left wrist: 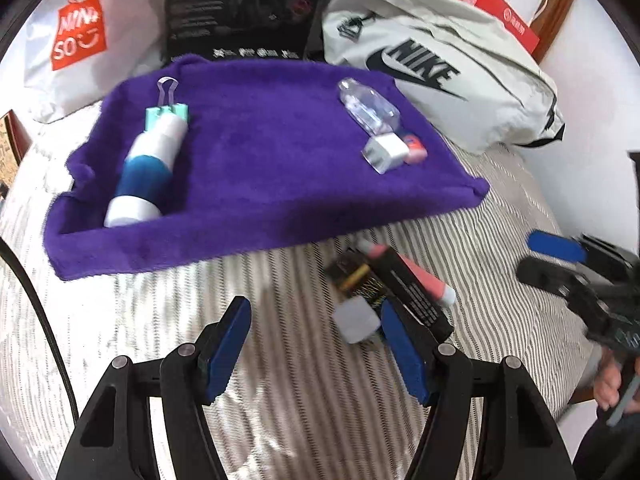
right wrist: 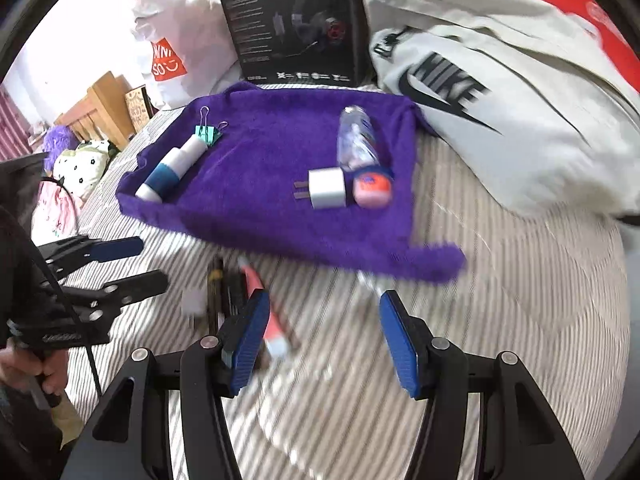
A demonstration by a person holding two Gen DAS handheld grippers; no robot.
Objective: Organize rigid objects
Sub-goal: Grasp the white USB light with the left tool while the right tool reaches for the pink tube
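Both fisheye views sit low over the striped bed [left wrist: 280, 380], each looking forward along its own open jaws toward the purple towel [left wrist: 260, 152] and the bags behind it. The left wrist view looks from the near left, with the right gripper [left wrist: 560, 264] at its right edge. The right wrist view looks from the near right, with the left gripper [right wrist: 120, 264] at its left edge. Both share the towel, the white Nike bag [right wrist: 500, 100] and the black box [right wrist: 292, 20].
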